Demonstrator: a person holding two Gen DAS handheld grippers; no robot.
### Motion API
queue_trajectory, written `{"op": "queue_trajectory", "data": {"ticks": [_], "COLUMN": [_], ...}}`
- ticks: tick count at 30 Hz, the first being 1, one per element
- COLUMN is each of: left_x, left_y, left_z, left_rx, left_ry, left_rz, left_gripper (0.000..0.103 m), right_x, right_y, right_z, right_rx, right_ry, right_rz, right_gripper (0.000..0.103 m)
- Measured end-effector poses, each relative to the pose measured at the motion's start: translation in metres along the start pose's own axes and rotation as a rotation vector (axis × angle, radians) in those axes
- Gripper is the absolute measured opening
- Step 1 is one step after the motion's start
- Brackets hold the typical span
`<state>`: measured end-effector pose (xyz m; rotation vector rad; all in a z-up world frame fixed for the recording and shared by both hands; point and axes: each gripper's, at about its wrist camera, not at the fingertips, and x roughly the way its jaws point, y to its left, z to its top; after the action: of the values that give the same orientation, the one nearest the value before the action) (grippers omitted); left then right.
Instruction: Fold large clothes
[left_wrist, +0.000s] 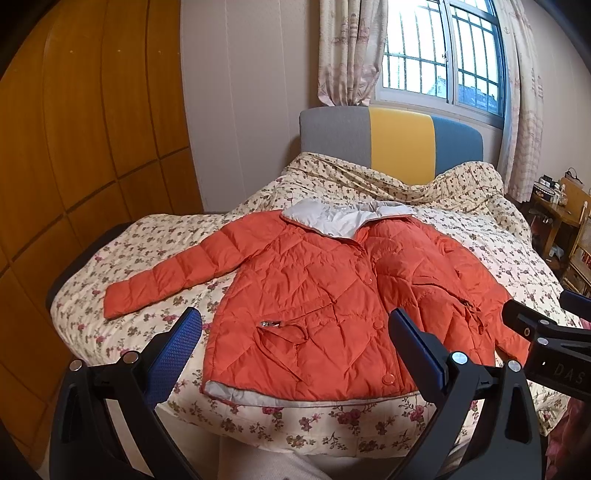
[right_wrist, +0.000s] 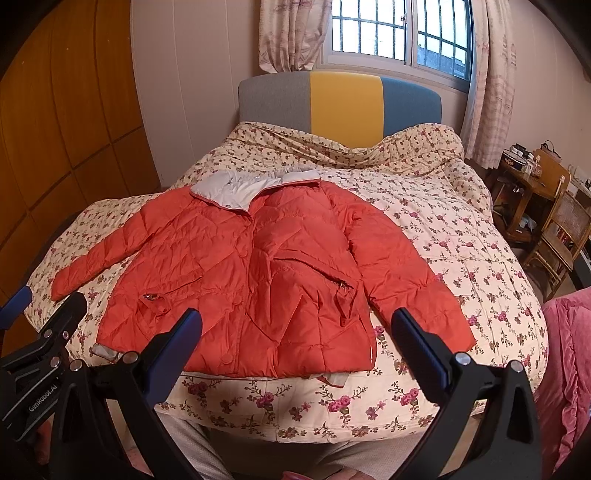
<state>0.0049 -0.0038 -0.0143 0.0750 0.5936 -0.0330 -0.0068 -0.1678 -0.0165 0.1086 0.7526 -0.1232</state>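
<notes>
Two claws agape, left claw (left_wrist: 295, 339), right claw (right_wrist: 297, 339), one jacket (right_wrist: 258, 266)

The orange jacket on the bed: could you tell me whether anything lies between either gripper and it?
Nothing visible does. The orange jacket lies flat on the floral quilt, buttoned, sleeves spread. The left gripper and right gripper are both open, hovering near its hem with only open air and bare quilt between.

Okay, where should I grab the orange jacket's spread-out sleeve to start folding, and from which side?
Grip the orange jacket at the cuff of the sleeve stretched out flat to its left. Probably use the left gripper, coming from the bed's near edge: the cuff lies free on the floral quilt, away from the jacket's body.
</notes>
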Motion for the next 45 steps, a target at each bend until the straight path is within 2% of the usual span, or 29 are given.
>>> {"op": "queue_trajectory", "data": {"ticks": [29, 33, 36, 40, 43, 45], "left_x": [0.016, 0.032, 0.045, 0.072, 0.095, 0.111], "left_y": [-0.002, 0.004, 0.011, 0.019, 0.024, 0.028], "left_z": [-0.004, -0.009, -0.014, -0.023, -0.031, -0.036], "left_rx": [0.009, -0.012, -0.033, -0.013, 0.018, 0.023], "left_ry": [0.05, 0.103, 0.103, 0.106, 0.142, 0.177], "left_rz": [-0.03, -0.084, -0.096, -0.041, 0.006, 0.004], "left_gripper": [0.1, 0.1, 0.1, 0.1, 0.1, 0.1], "right_x": [0.023, 0.039, 0.055, 0.093, 0.117, 0.13], "right_y": [-0.003, -0.019, -0.032, -0.061, -0.083, -0.095], "right_z": [-0.001, 0.002, 0.001, -0.005, -0.013, -0.015], "right_rx": [-0.002, 0.042, 0.056, 0.097, 0.155, 0.191], "right_ry": [0.047, 0.036, 0.024, 0.071, 0.114, 0.137], "right_rz": [0.034, 0.065, 0.057, 0.059, 0.074, 0.076], "right_gripper": [0.101, 0.101, 0.101, 0.101, 0.101, 0.101]}}
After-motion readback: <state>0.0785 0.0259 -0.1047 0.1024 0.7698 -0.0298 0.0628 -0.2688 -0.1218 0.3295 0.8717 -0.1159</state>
